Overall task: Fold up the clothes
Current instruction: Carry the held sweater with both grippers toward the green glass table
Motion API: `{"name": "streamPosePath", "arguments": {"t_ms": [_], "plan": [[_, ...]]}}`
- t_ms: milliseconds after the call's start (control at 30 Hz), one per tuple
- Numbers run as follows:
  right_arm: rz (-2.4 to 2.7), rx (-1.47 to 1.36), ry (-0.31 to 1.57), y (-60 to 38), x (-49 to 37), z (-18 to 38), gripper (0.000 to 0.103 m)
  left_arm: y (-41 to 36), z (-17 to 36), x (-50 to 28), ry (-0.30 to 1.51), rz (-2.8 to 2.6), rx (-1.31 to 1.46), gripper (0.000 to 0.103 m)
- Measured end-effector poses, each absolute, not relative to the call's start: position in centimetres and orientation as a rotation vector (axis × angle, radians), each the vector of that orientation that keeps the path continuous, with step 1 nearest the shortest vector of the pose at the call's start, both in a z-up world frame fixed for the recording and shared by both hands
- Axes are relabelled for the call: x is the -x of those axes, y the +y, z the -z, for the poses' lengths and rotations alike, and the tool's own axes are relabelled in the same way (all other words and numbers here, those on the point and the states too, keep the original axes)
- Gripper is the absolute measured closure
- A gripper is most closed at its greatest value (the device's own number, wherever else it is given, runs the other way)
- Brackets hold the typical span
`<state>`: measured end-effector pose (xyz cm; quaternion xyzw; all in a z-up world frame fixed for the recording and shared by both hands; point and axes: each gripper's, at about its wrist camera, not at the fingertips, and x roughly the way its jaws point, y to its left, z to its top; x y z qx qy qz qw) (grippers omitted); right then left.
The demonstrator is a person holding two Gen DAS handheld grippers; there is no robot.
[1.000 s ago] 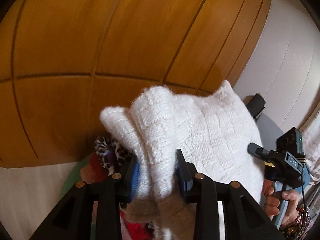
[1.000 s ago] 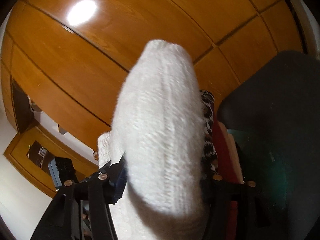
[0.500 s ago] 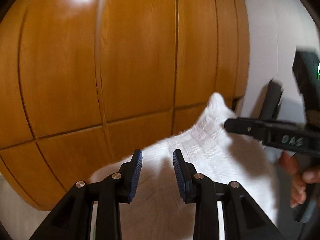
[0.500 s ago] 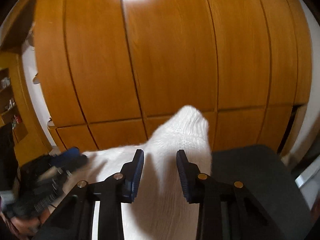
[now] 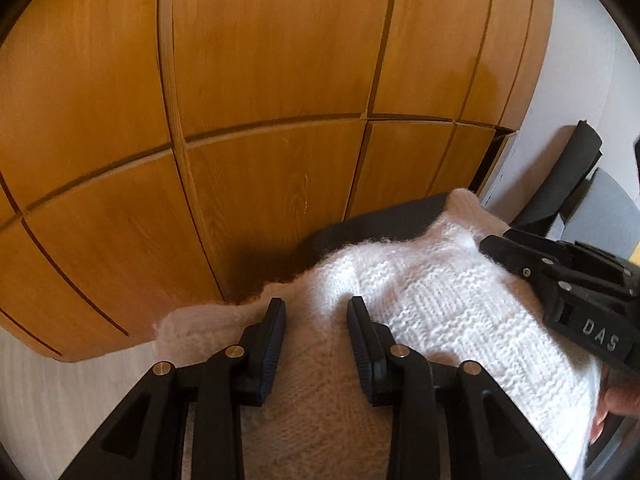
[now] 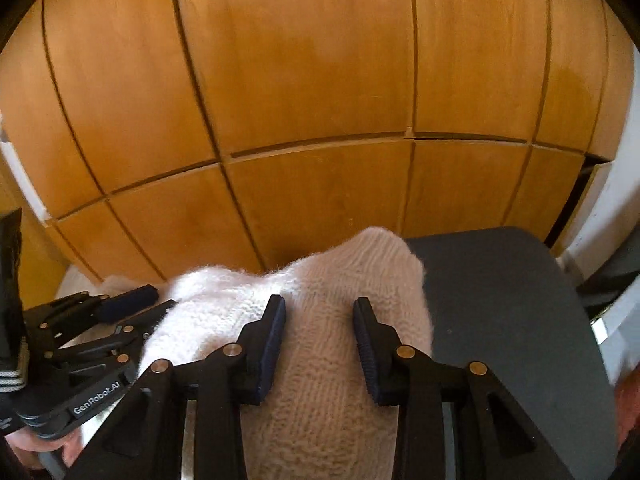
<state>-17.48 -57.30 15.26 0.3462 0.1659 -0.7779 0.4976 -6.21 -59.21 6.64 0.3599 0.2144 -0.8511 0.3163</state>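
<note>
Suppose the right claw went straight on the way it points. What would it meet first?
Probably the white knitted sweater lying between and ahead of the right claw, then the dark chair seat under it. Depth is unclear.

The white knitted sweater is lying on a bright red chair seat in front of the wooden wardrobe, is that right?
Not quite. The white knitted sweater does lie in front of the wooden wardrobe, but the chair seat under it is dark grey, not bright red. The right wrist view shows this.
</note>
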Motion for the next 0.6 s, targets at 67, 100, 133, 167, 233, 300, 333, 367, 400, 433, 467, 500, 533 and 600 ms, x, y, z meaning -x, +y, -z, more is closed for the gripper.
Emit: {"name": "streamPosePath", "arguments": {"t_ms": [67,100,133,167,233,300,333,367,400,433,467,500,533,600], "plan": [[1.902,-0.814,0.391,-57.3,17.3,-14.8,0.068,-59.2,-6.7,5.2,0.587,2.248,-0.936,0.069],[1.898,-0.808,0.381,-56.8,17.2,-14.8,0.068,-59.0,-6.9,4.6,0.581,2.250,-0.928,0.069],[1.894,-0.803,0.371,-56.2,17.2,-14.8,0.068,-58.7,-7.4,3.5,0.561,2.250,-0.916,0.070],[1.891,-0.799,0.368,-56.0,17.3,-15.2,0.068,-58.2,-8.1,2.6,0.540,2.254,-0.899,0.070],[1.893,-0.774,0.368,-55.8,17.2,-16.5,0.066,-57.2,-9.5,2.0,0.505,2.265,-0.858,0.070],[1.923,-0.740,0.391,-54.8,16.2,-17.6,0.061,-56.5,-10.4,1.4,0.488,2.276,-0.818,0.070],[1.939,-0.723,0.404,-54.3,15.7,-18.2,0.057,-56.0,-10.8,1.1,0.471,2.282,-0.797,0.070],[1.954,-0.706,0.416,-53.8,15.2,-18.8,0.043,-55.4,-11.2,0.7,0.453,2.287,-0.782,0.070],[1.970,-0.688,0.428,-53.3,14.7,-19.3,0.028,-54.9,-11.5,0.4,0.439,2.292,-0.772,0.070],[1.985,-0.671,0.441,-52.8,14.2,-19.9,0.025,-54.4,-11.8,0.0,0.430,2.295,-0.761,0.070],[1.973,-0.667,0.422,-52.0,13.8,-20.5,0.025,-53.9,-12.1,-0.4,0.424,2.298,-0.751,0.070],[1.961,-0.660,0.400,-51.3,13.5,-21.0,0.027,-53.5,-12.4,-0.9,0.427,2.300,-0.741,0.070],[1.958,-0.647,0.383,-50.5,13.1,-21.4,0.027,-53.2,-12.6,-1.3,0.435,2.300,-0.731,0.070],[1.955,-0.607,0.365,-48.7,11.7,-22.3,0.028,-52.7,-13.2,-2.5,0.469,2.298,-0.706,0.070]]}}
